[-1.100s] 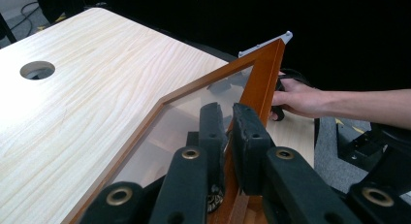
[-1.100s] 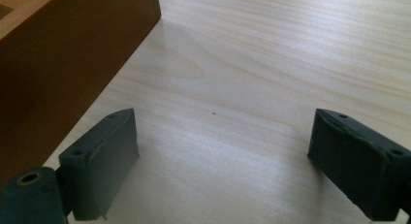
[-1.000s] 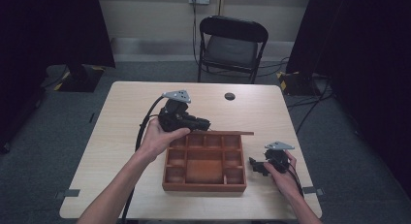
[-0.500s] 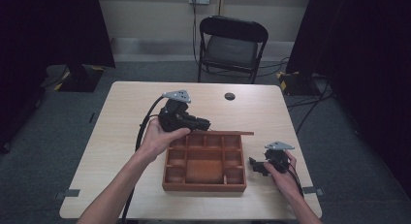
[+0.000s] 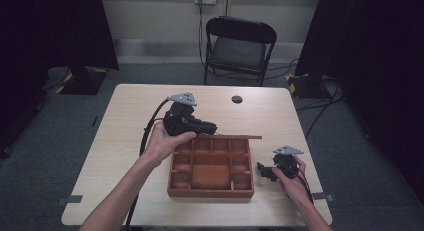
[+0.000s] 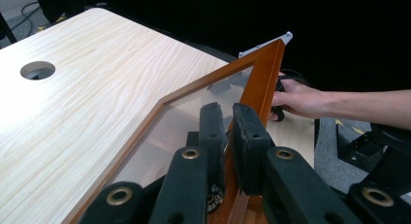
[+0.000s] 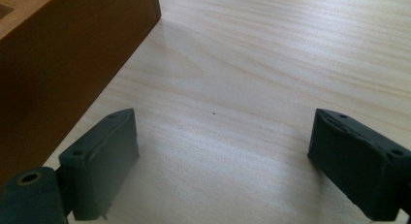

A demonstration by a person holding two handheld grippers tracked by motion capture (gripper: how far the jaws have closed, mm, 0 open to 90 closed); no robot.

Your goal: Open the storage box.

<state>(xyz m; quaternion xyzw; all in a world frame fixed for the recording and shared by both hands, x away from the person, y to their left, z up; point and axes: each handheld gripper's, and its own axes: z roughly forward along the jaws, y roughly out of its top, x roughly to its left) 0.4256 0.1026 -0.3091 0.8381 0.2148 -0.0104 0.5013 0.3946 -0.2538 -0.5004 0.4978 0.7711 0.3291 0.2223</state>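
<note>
Basically no change vs the earlier frames, nothing's moved afaict. Left gripper (image 5: 212, 127) is clamped on the wooden frame of the glass lid (image 6: 264, 71), which stands raised along the far edge of the wooden compartment box (image 5: 211, 193) mid-table. Right gripper (image 5: 260, 170) sits low on the table (image 5: 125, 121) just right of the box, jaws spread wide w/ nothing between them.

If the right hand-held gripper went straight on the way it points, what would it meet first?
Probably the wooden box: the open right hand-held gripper points at its side wall across bare table, though its own view suggests it might skim past the corner.
</note>
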